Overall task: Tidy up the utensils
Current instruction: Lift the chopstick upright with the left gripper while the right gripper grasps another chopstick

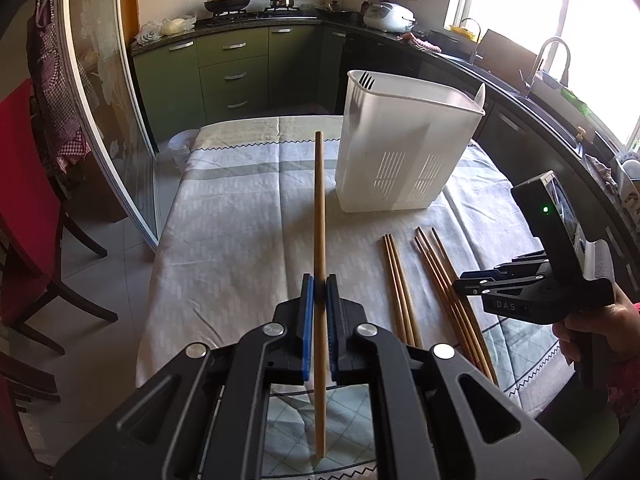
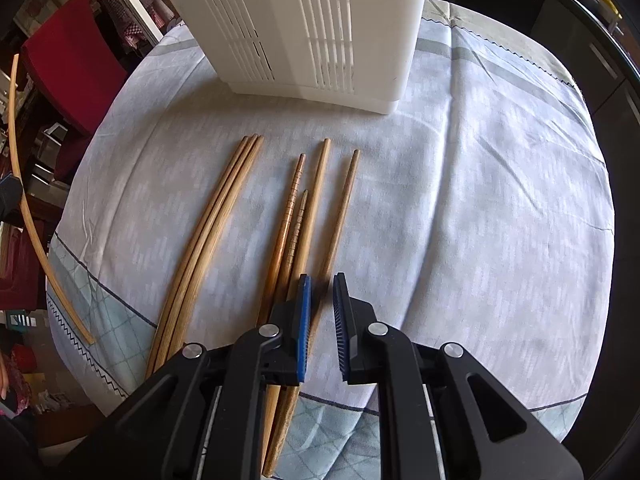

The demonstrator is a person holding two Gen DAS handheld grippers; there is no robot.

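My left gripper [image 1: 319, 280] is shut on a long bamboo chopstick [image 1: 319, 200], held lifted over the table and pointing away from me; the same chopstick [image 2: 24, 200] shows at the left edge of the right wrist view. A white slotted utensil holder [image 1: 400, 152] stands beyond it with a black fork [image 1: 365, 79] inside. On the cloth lie three chopsticks together [image 2: 208, 232] and several more [image 2: 296, 216] beside them. My right gripper [image 2: 320, 280] points down over this second group. Its jaws stand a narrow gap apart, the rightmost chopstick [image 2: 340, 216] runs into that gap, and the pads do not press it.
The table wears a pale patterned cloth [image 1: 240, 220]. A red chair [image 1: 24, 200] and a glass sliding door [image 1: 104, 100] stand to the left. Dark counters with a sink tap [image 1: 552, 56] run along the right. A person's hand [image 1: 592, 328] grips the right tool.
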